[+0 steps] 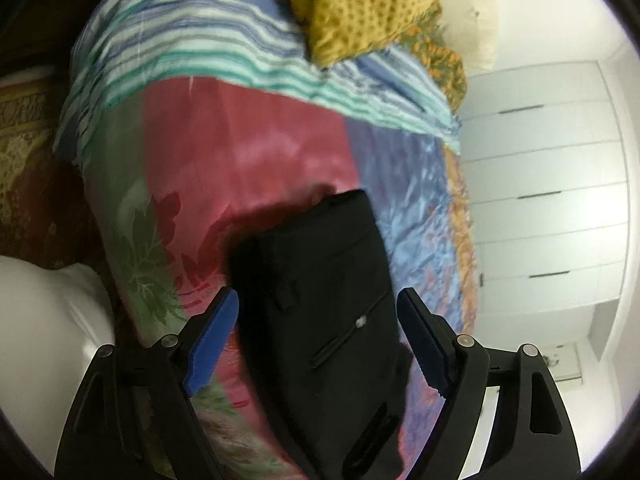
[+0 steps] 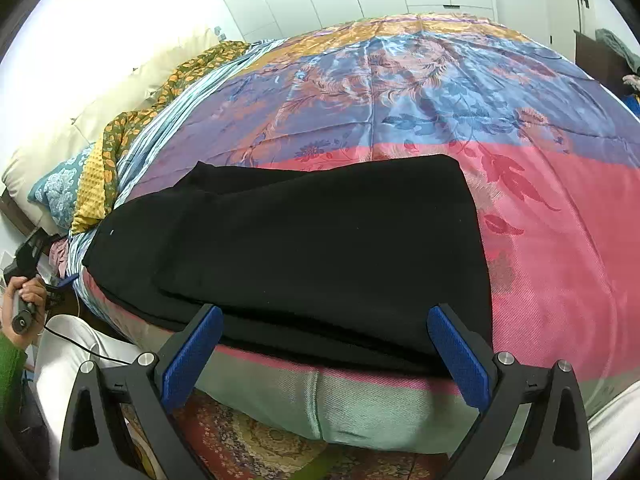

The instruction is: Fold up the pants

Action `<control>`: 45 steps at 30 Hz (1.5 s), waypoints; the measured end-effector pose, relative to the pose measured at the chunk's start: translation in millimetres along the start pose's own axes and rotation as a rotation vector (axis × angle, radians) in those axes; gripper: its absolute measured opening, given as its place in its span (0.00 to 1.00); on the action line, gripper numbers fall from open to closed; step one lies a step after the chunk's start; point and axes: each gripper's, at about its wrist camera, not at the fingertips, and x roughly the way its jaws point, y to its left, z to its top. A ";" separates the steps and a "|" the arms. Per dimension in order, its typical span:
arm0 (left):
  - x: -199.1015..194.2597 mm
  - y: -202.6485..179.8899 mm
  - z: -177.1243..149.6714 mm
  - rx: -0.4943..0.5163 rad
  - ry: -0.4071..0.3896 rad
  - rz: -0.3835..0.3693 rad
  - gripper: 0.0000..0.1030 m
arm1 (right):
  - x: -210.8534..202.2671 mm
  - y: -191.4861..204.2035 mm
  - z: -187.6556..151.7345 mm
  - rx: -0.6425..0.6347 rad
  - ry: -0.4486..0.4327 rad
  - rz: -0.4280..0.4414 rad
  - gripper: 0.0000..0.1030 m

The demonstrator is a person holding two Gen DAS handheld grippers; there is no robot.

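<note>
Black pants [image 2: 304, 248] lie folded lengthwise across the near part of the bed. In the left wrist view their waist end [image 1: 320, 280], with a buttoned back pocket, lies under and between the fingers. My left gripper [image 1: 318, 294] is open above that end, and its blue pads [image 1: 216, 340] do not touch the cloth. From the right wrist view, the left gripper [image 2: 28, 252] appears at the far left in a hand [image 2: 24, 292] with a green sleeve. My right gripper [image 2: 325, 312] stands open over the pants' near edge, holding nothing.
The bedspread [image 2: 560, 220] is pink, blue and orange satin. A striped blanket [image 1: 208, 40], a yellow patterned cloth [image 1: 360, 12] and pillows [image 2: 80, 120] lie at the head end. White wardrobe doors [image 1: 548, 184] stand beyond the bed. A patterned rug [image 2: 260, 448] covers the floor below the bed edge.
</note>
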 end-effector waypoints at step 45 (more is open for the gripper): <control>93.3 -217.9 -365.3 1.487 0.229 0.144 0.23 | -25.5 -36.7 0.4 0.161 -0.128 0.047 0.99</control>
